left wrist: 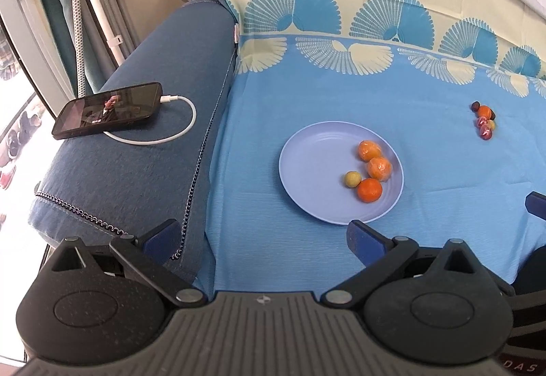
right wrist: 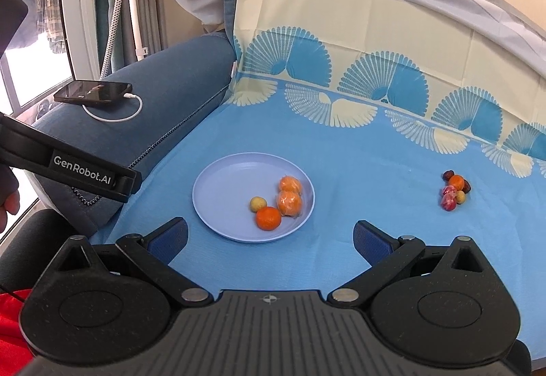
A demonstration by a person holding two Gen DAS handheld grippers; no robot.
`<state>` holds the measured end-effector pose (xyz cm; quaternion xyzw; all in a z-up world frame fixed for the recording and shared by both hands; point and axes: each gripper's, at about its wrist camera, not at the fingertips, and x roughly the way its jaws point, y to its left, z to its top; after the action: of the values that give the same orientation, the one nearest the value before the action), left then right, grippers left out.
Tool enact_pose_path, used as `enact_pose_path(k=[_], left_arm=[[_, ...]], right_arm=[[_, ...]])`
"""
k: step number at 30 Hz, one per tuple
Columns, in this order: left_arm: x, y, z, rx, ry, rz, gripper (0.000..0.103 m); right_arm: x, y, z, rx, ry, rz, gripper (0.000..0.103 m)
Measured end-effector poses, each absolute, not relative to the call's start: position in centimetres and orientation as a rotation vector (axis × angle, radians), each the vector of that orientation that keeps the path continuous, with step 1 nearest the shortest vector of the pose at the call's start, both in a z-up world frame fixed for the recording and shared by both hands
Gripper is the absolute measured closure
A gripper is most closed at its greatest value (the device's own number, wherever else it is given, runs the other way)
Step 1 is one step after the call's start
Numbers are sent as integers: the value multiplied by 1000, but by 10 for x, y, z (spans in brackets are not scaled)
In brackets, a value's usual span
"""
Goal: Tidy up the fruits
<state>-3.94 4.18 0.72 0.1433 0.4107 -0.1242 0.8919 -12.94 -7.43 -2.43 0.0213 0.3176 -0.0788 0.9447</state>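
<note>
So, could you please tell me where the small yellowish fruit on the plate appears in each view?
Left wrist: the yellowish fruit lies right of centre, at the oranges' left.
Right wrist: it sits just left of centre.
Shared landmark: the lilac plate under it.

Plate [right wrist: 218, 185] on cloth [right wrist: 358, 171], four fruits [right wrist: 278, 202] toward its right side. Fruit cluster [right wrist: 454, 191] well apart to right. Phone [right wrist: 94, 92] on sofa arm [right wrist: 163, 89] left of cloth, cable [right wrist: 114, 118] attached.
</note>
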Motion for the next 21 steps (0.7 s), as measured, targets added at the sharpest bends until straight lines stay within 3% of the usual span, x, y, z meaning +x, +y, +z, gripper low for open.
enact_pose_path(k=[21], left_arm=[[-38, 37, 2, 317, 868, -267, 0]], right_arm=[[-125, -78, -27, 54, 662, -165, 1]])
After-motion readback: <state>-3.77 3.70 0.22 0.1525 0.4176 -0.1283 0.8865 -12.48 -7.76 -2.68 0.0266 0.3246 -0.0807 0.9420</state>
